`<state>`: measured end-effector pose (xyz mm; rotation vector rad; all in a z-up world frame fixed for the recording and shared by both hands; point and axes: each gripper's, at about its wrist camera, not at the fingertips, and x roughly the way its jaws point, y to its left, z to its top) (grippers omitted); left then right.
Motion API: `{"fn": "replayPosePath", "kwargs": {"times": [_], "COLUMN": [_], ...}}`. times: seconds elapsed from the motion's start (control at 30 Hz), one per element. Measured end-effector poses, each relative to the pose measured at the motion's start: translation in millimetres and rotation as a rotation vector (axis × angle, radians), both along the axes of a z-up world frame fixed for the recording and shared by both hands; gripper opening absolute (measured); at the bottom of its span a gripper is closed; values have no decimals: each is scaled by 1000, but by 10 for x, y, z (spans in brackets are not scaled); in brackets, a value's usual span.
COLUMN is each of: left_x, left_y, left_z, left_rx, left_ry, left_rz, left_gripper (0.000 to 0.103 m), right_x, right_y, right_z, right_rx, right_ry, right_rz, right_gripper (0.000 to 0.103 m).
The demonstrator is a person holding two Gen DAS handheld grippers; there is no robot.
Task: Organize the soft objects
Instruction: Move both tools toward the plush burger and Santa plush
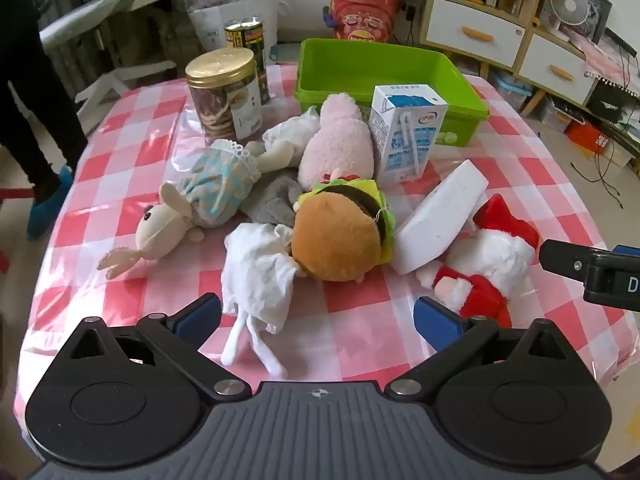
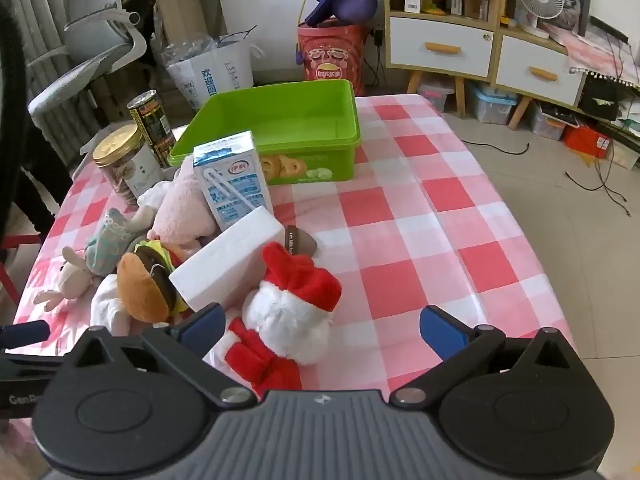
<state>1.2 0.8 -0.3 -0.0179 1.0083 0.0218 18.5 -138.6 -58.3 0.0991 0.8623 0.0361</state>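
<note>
Both grippers, left [image 1: 316,316] and right [image 2: 320,326], hover over the checked counter [image 2: 420,216] with fingers wide apart, holding nothing. Beyond them the green bin [image 2: 280,136] stands empty. Ahead of the left fingers lies the toy pile: a burger plush [image 1: 336,236] half covering a grey one [image 1: 272,200]. A Santa plush [image 2: 288,320] sits just inside the right gripper's left finger [image 2: 202,326], its lower part hidden.

On the table stood one green bin [image 1: 460,80], one milk carton [image 1: 404,136], one white foam block [image 1: 440,220], two cylindrical containers: a cookie jar [image 1: 226,96] and a can [image 1: 246,40]. Soft toys numbered at least five.
</note>
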Motion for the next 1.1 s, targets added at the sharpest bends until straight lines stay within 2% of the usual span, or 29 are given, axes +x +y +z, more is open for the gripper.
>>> {"fn": "replayPosePath", "kwargs": {"times": [0.13,0.17,1.1], "left_x": [46,-8,-19], "left_y": [39,-4,-38], "left_z": [-18,23,-6], "left_rx": [-21,-7,-17], "left_ry": [7,-8,-13], "left_rz": [11,-13,-37], "left_gripper": [98,98,98], "right_x": [7,8,-3], "right_y": [12,21,-7], "right_z": [-11,-13,-51], "right_rx": [0,-2,10], "right_ry": [13,16,28], "right_rz": [-2,-2,11], "right_gripper": [88,88,88]}}
